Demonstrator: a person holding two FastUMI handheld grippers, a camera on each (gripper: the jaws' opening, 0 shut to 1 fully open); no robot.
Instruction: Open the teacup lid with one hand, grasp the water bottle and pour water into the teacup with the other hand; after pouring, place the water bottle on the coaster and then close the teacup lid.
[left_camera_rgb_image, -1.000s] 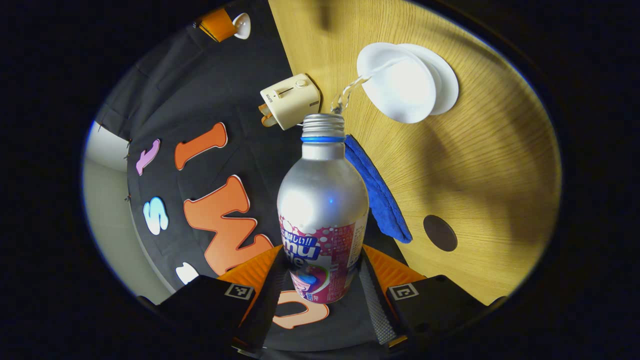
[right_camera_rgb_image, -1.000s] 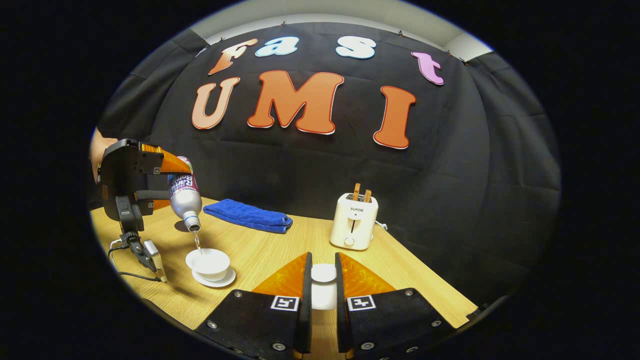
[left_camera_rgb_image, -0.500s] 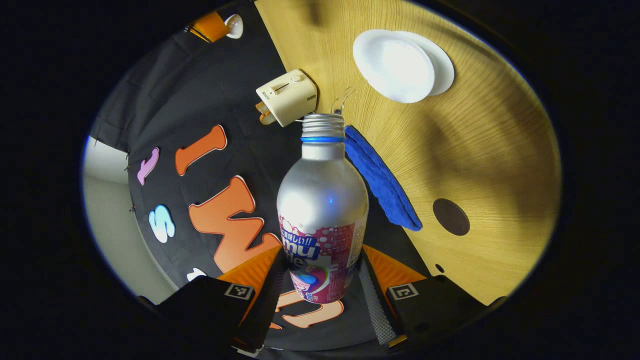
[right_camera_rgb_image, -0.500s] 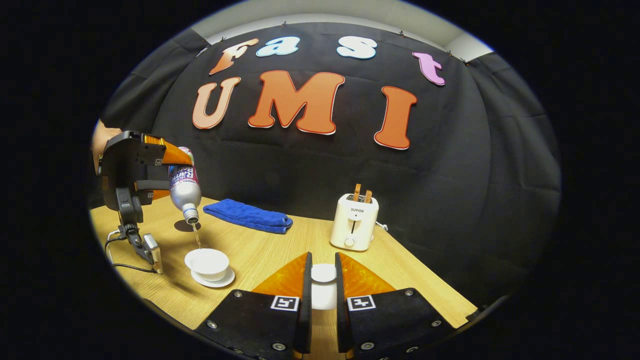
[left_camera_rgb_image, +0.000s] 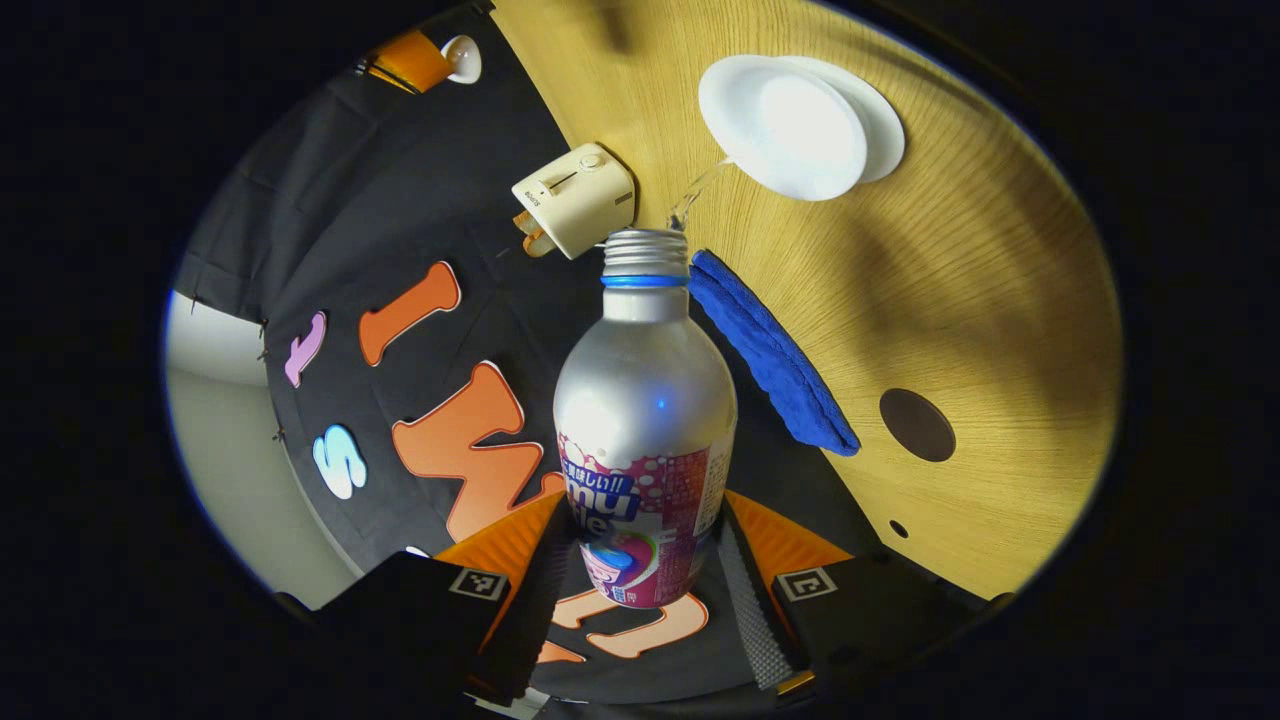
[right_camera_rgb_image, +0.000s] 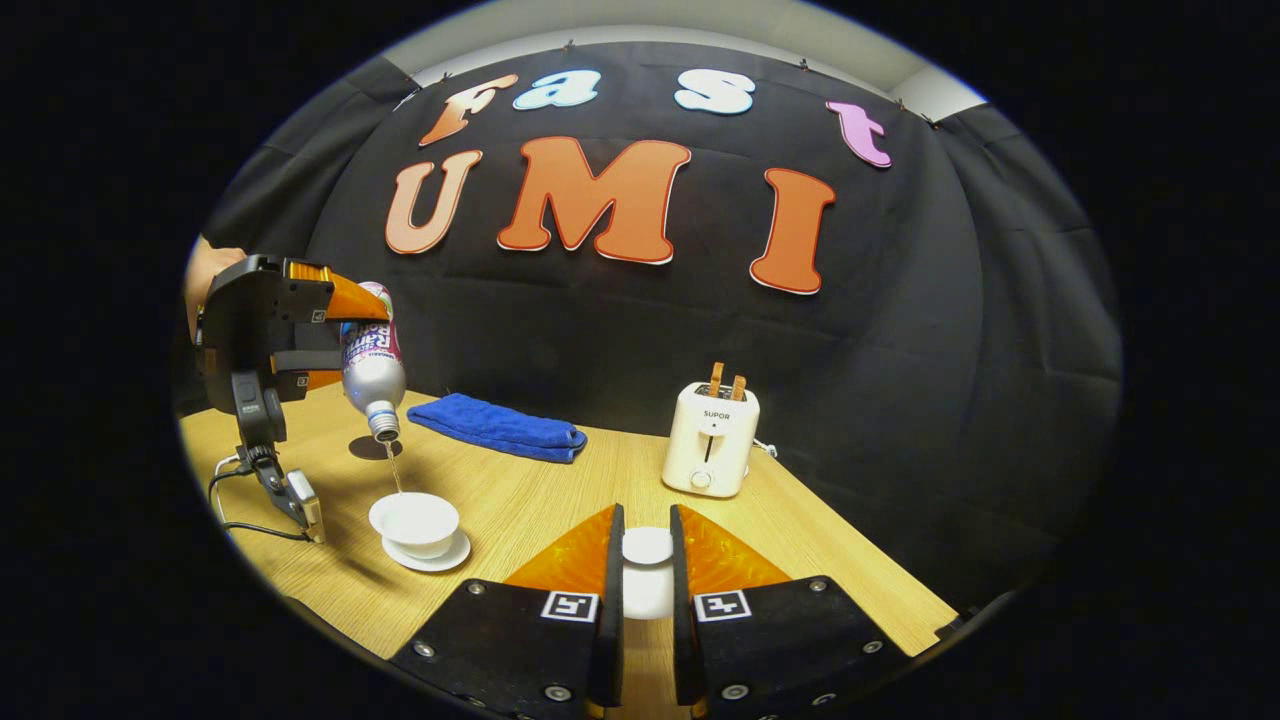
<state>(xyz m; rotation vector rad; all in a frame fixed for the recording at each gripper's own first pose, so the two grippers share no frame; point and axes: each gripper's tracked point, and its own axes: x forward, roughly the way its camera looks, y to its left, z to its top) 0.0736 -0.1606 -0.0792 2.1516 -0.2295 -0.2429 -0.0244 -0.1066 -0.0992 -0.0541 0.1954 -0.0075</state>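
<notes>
One water bottle (left_camera_rgb_image: 645, 400), tipped mouth-down above one white teacup (right_camera_rgb_image: 414, 520) on its saucer (right_camera_rgb_image: 440, 560), clamped by the left gripper (left_camera_rgb_image: 645, 590); a thin stream falls into the cup. One teacup lid (right_camera_rgb_image: 647, 547) pinched in the right gripper (right_camera_rgb_image: 645, 590). On the table (right_camera_rgb_image: 560, 500): one dark round coaster (left_camera_rgb_image: 917, 425), one blue towel (right_camera_rgb_image: 497, 428), one toaster (right_camera_rgb_image: 711, 440).

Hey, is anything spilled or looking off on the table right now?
Nothing stands out. The left gripper tips the water bottle mouth down and a thin stream falls into the open teacup; no puddle shows on the table. The right gripper holds the teacup lid.
</notes>
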